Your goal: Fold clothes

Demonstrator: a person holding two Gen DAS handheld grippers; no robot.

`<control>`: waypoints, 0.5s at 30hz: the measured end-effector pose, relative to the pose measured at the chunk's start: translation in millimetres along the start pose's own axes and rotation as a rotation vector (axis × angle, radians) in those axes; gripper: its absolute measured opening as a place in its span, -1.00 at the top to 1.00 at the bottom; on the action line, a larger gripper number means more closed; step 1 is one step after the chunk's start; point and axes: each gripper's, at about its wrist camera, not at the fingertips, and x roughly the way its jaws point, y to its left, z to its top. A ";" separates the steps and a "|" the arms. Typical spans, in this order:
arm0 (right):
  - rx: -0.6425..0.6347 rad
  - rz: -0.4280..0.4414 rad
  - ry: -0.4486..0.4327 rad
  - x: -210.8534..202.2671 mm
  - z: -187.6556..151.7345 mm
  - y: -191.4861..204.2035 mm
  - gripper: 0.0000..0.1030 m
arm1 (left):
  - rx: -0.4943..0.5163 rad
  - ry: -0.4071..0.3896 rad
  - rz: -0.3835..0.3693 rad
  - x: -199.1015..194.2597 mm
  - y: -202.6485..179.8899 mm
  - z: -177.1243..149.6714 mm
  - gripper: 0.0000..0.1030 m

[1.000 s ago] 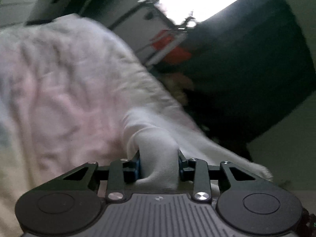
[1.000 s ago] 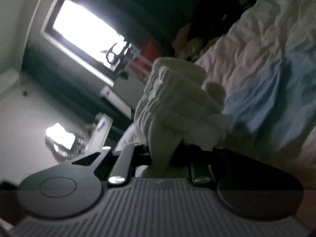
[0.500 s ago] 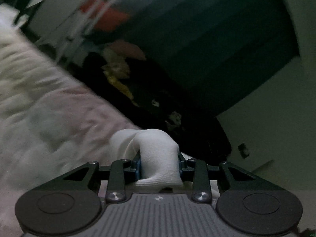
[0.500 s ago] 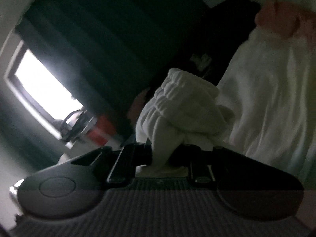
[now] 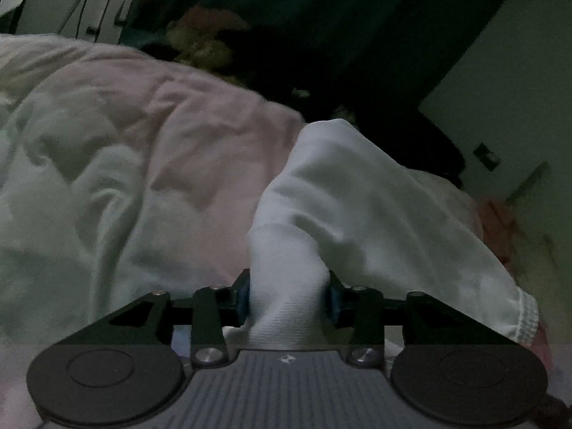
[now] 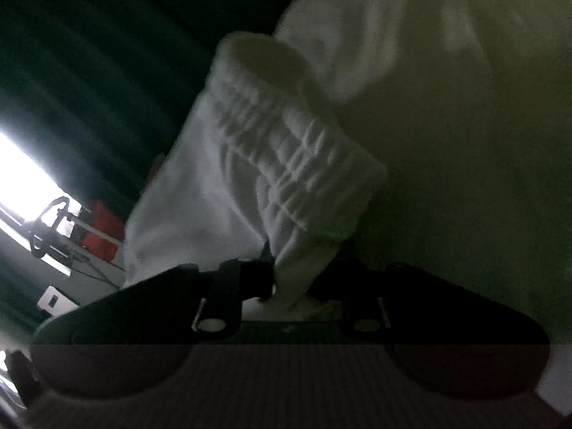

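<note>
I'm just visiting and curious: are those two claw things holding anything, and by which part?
Both hold white clothing. The left gripper has a bunched fold of the white garment; the right gripper has cloth just below a gathered elastic band. Both jaws are opening.

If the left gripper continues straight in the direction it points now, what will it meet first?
Probably the white garment itself: a fold sits between the opening jaws of the left gripper and bulges ahead. Beyond it lies the pinkish bedding; depth is unclear.
</note>
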 end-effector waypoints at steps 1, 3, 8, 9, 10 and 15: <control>0.017 -0.011 0.008 -3.1 -0.8 -0.7 0.44 | 0.040 -0.004 0.011 -3.4 -3.4 -1.6 0.09; 0.041 -0.042 0.027 -11.2 -1.5 0.9 0.42 | 0.108 0.010 0.040 -6.8 -9.3 0.7 0.04; -0.046 -0.191 0.087 -48.5 3.5 36.3 0.41 | 0.194 0.033 0.076 -44.2 -24.6 12.5 0.02; -0.091 -0.209 0.100 -57.3 3.3 46.7 0.41 | 0.208 0.027 0.093 -57.1 -30.3 16.7 0.02; -0.138 -0.220 0.105 -66.6 2.0 57.4 0.41 | 0.220 0.020 0.107 -69.5 -35.4 20.6 0.02; -0.293 -0.166 0.063 -124.3 -4.0 108.5 0.41 | 0.266 -0.022 0.120 -137.7 -59.9 32.4 -0.12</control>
